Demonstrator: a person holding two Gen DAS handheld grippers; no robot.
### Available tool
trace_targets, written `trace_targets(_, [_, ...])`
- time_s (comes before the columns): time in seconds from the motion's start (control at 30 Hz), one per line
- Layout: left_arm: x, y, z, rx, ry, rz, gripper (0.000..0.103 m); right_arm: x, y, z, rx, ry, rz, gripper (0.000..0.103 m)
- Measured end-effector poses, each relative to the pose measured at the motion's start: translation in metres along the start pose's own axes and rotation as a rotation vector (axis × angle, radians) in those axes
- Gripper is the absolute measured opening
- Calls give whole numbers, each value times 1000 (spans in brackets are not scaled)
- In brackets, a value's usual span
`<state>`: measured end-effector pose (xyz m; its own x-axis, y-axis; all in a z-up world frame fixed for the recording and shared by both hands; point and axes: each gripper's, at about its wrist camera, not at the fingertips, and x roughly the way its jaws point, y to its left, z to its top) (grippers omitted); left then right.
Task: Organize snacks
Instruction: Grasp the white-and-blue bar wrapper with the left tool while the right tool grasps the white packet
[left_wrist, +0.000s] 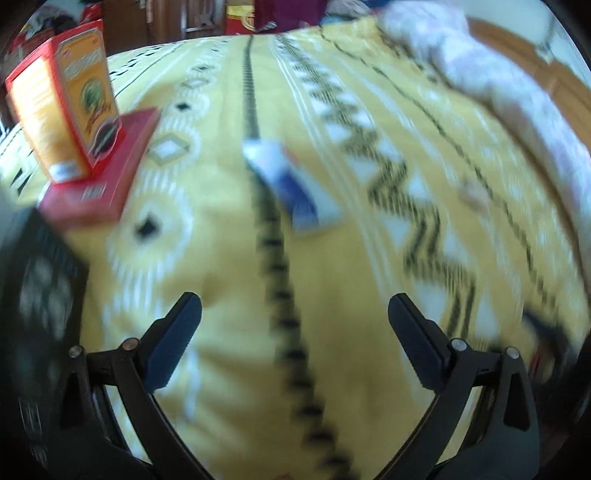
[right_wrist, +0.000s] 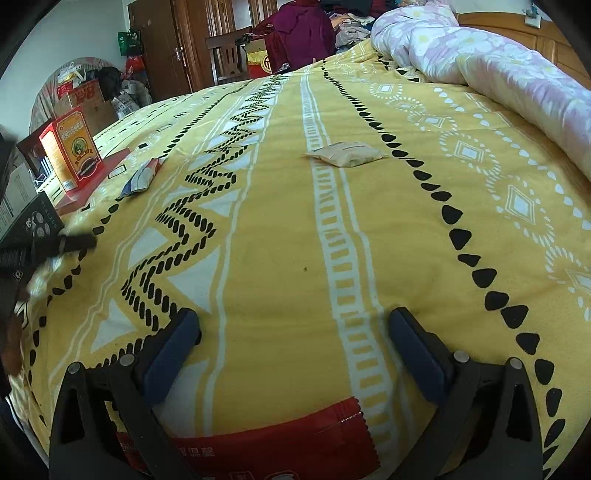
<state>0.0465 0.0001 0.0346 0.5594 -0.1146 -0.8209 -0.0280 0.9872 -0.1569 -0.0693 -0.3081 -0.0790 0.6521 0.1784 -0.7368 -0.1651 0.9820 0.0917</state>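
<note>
While both grippers, left gripper (left_wrist: 294, 314) and right gripper (right_wrist: 294, 328), gape unladen, sorting seems barely begun. Blue-white packet (left_wrist: 291, 184) lies loose on the bed (right_wrist: 280, 258), 12 o'clock of left. Only the right view shows: beige pouch (right_wrist: 345, 154), 12 o'clock; red packet (right_wrist: 277, 446), 6 o'clock. Orange box (left_wrist: 66, 110), 10 o'clock, standing.

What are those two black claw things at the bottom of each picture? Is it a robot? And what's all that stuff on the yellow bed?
No robot: a person holds a pincher tool in each hand, each with a camera looking along its fingers. One picture shows the left gripper, the other the right gripper. Both are open, holding nothing. On the yellow bedspread lie snacks: a beige packet, a blue-and-white packet, a red packet close under the right gripper, and an orange box standing on a flat red box.
</note>
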Motion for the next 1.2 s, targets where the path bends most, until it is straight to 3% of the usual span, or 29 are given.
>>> trace_targets(0.17, [40, 10, 46, -108, 2, 5, 101, 0, 1, 1, -5, 4, -8, 103])
trace_targets(0.3, [70, 10, 61, -84, 37, 44, 100, 1, 1, 2, -12, 11, -17, 103])
trace_targets(0.37, [71, 9, 64, -55, 28, 65, 90, 1, 1, 2, -12, 12, -17, 103])
trace_targets(0.4, [69, 10, 63, -43, 25, 72, 76, 0, 0, 2, -11, 12, -14, 103])
trace_targets(0.43, [66, 11, 62, -33, 23, 66, 54, 0, -1, 2, -8, 10, -10, 103])
trace_targets(0.5, [56, 14, 57, -22, 36, 24, 28, -4, -2, 4, 1, 11, 3, 103])
trace_targets(0.6, [32, 16, 42, 3, 22, -32, 28, -17, -8, 15, 47, 9, 40, 99])
trace_targets(0.7, [20, 17, 19, 27, 20, -86, 28, -43, -22, 39, 143, -72, 67, 99])
trace_targets(0.77, [23, 19, 5, 21, 27, -107, 28, -48, -40, 65, 254, -114, 138, 99])
trace_targets(0.83, [24, 20, -1, 14, 9, -123, 29, -32, -51, 88, 293, -85, 173, 98])
trace_targets(0.9, [25, 25, 1, -7, 9, -151, 30, 6, -67, 113, 340, -9, 170, 84])
trace_targets(1.0, [28, 34, -3, -45, -2, -210, 30, 60, -92, 135, 474, 92, 172, 73])
trace_targets(1.1, [28, 38, -6, -67, -18, -241, 30, 94, -100, 150, 490, 134, 101, 72])
trace_targets(1.2, [29, 31, -7, -49, -25, -224, 31, 113, -85, 163, 411, 157, 71, 72])
